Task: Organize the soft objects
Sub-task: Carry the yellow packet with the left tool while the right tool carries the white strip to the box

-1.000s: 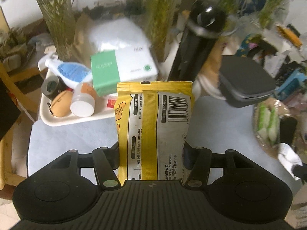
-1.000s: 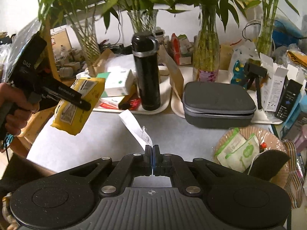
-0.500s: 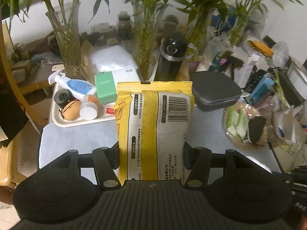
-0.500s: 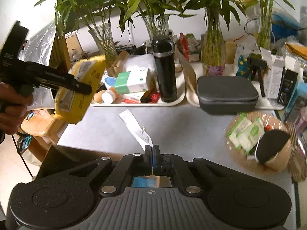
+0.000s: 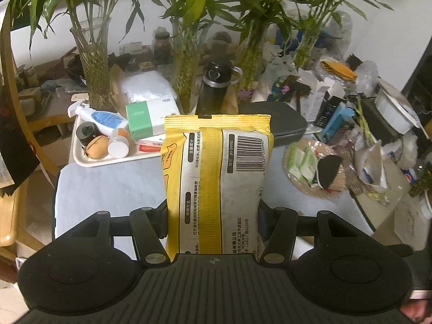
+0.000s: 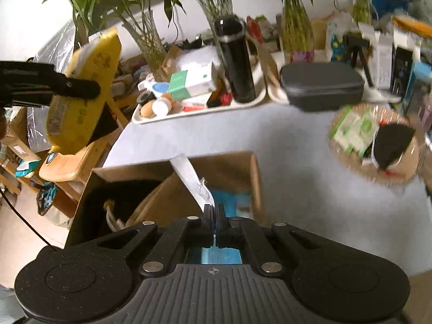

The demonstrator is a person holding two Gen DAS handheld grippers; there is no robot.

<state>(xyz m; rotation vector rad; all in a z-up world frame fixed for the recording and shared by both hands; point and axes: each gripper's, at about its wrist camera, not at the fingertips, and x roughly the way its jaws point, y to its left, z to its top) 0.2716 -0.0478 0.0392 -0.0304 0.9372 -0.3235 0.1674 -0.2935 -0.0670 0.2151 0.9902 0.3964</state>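
Packet [image 5: 216,181] clamped upright between left claw [image 5: 212,213] fingers, above table [image 5: 108,186]

We see both fisheye views bent hard at the rims, with dark corners. The left wrist view is dim and greenish but sharp; the yellow wipes pack [image 5: 216,178] shows readable print. The right wrist view is brighter and motion-smeared: the woven tray [image 6: 348,167] and grey case [image 6: 321,86] near the tabletop's [image 6: 297,178] far edge blur, and the wall washes out white.

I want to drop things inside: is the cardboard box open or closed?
Open. The cardboard box has its flaps raised, and a blue item shows inside.
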